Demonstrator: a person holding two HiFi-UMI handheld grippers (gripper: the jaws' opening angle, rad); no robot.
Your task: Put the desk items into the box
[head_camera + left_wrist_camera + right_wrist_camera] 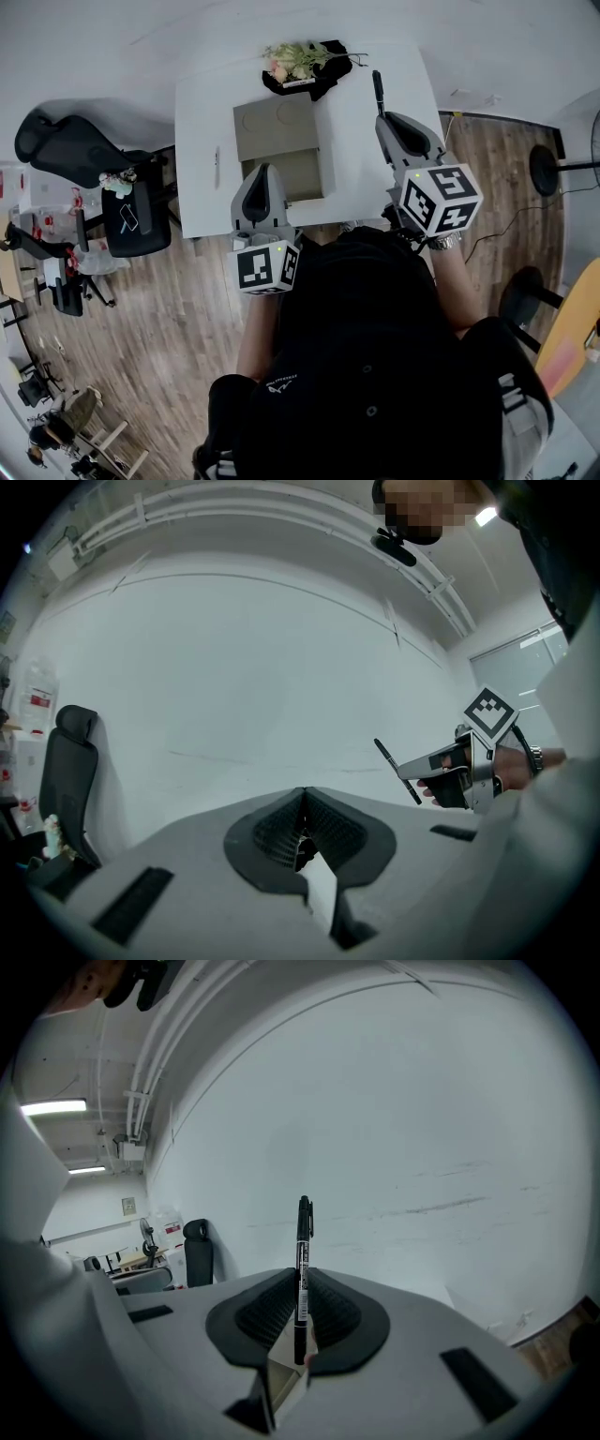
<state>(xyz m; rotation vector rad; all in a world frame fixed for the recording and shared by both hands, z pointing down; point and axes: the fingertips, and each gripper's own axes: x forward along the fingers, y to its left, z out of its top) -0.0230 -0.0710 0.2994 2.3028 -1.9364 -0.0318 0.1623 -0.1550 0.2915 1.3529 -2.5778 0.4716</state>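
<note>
Head view, looking steeply down: a person stands at a white table (pixel 202 122) with a gripper in each hand, both raised above the near edge. The right gripper (pixel 384 117) is clamped on a black pen (pixel 378 91), which sticks out past its tips, away from the person. In the right gripper view the pen (pixel 302 1269) stands upright between the ribbed pads of the right gripper (pixel 300 1288), pinched near its lower end so that most of its length rises free above them. The left gripper (pixel 262 173) has its jaws pressed together with nothing between them, as the left gripper view (pixel 304 808) shows. An open cardboard box (pixel 272 127) sits on the table to the left of the right gripper and just ahead of the left gripper's tip. A bunch of flowers (pixel 295 58) lies beyond the box. The step in hand appears to be carrying the pen to the box. To do it well, the right gripper should travel left until the pen hangs over the open box, tip downward and lower close to the bottom before letting go, because a pen held so near one end may swing or bounce out if dropped from high.
</note>
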